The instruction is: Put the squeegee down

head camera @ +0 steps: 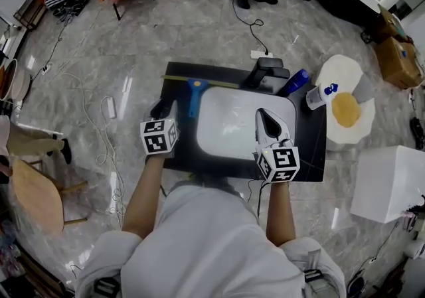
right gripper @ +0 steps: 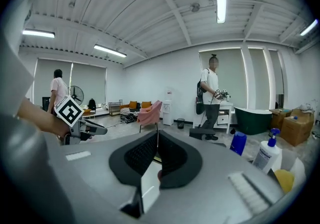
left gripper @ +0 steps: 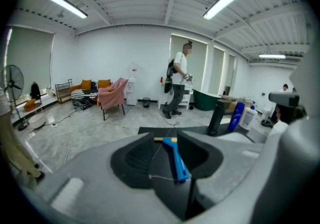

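The blue-handled squeegee (head camera: 193, 94) lies flat on the black table (head camera: 312, 137), its blade along the far edge. My left gripper (head camera: 161, 109) hovers just left of and nearer than its handle, apart from it. In the left gripper view the squeegee (left gripper: 177, 160) shows through the gap of the left gripper (left gripper: 164, 134), which is open with nothing between its pads. My right gripper (head camera: 264, 117) is over the right side of a white board (head camera: 229, 121). In the right gripper view the right gripper (right gripper: 157, 135) has its tips together and looks shut on nothing.
A blue bottle (head camera: 297, 81) and a black object (head camera: 265, 72) stand at the table's far right. A spray bottle (head camera: 319, 94) and a white round mat (head camera: 345, 109) lie right of it. A white box (head camera: 392, 184), floor cables and a person (left gripper: 177, 86) are nearby.
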Demonstrator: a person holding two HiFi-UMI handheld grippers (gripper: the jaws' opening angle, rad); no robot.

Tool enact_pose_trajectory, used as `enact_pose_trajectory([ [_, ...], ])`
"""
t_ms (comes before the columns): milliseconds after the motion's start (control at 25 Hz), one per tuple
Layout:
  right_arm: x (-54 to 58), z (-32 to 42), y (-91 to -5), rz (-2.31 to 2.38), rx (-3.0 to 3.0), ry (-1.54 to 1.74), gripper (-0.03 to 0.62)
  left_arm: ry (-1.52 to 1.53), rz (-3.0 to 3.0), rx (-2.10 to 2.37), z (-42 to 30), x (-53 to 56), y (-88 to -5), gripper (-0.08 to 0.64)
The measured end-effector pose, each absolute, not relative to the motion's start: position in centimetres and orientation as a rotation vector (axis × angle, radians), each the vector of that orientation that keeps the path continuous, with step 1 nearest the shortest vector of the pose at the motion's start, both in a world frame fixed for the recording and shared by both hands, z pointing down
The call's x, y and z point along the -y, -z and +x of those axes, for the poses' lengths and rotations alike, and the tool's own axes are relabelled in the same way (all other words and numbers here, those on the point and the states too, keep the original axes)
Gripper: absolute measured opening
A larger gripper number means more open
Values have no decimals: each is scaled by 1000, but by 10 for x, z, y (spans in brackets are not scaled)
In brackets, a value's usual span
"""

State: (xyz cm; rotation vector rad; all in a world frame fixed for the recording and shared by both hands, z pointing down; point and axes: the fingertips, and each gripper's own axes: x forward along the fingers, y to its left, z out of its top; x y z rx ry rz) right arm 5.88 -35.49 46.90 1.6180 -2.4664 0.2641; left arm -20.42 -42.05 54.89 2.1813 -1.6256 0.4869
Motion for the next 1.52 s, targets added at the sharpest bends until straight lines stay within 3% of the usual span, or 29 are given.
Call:
enact_pose_trajectory([
  [1520,351,59,-430,1700,2477,-175,5,-260,2407,1792,-242,396,-422,-2],
])
